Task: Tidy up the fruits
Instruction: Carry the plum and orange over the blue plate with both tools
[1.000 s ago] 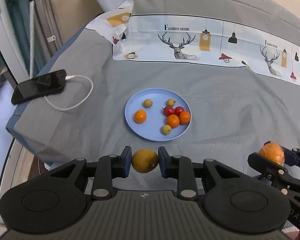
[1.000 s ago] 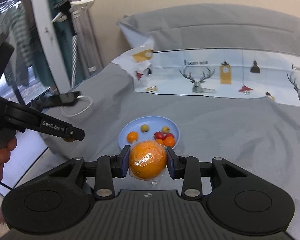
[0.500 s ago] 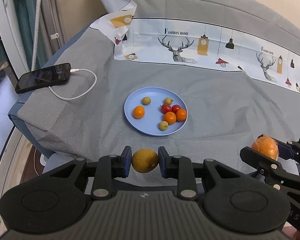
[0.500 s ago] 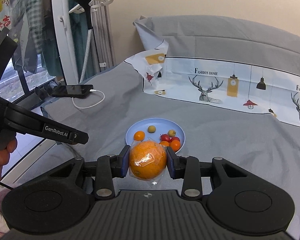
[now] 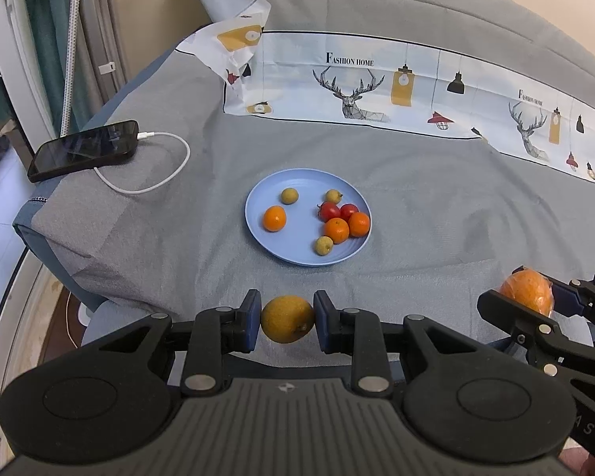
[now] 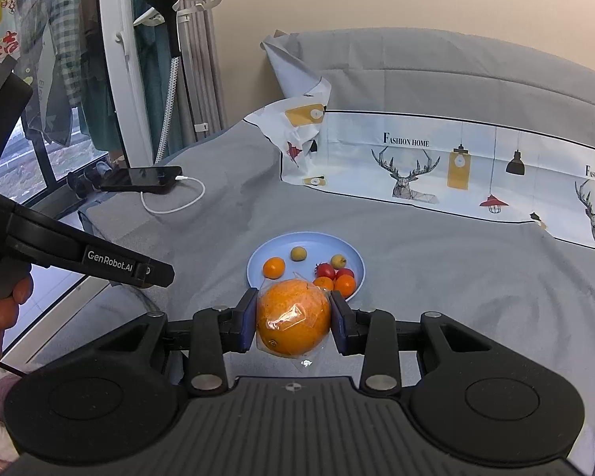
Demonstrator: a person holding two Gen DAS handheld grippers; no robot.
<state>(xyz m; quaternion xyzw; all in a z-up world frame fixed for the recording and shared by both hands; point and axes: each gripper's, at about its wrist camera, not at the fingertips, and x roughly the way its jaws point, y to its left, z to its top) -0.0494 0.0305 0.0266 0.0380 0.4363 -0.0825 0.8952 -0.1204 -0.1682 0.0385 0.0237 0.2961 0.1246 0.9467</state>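
A bed covered in grey fabric carries everything here. Near its left edge lies a black phone, screen up, with a white charging cable plugged into its end and looping across the cover. Along the far side of the bed a white printed sheet is spread, showing deer heads, hanging lamps and the words "Fashion Home"; its left corner is crumpled and stands up. Behind it a grey pillow runs along the beige wall. Past the left edge stand a garment steamer on its pole, grey and teal curtains and a window with clothes hanging outside
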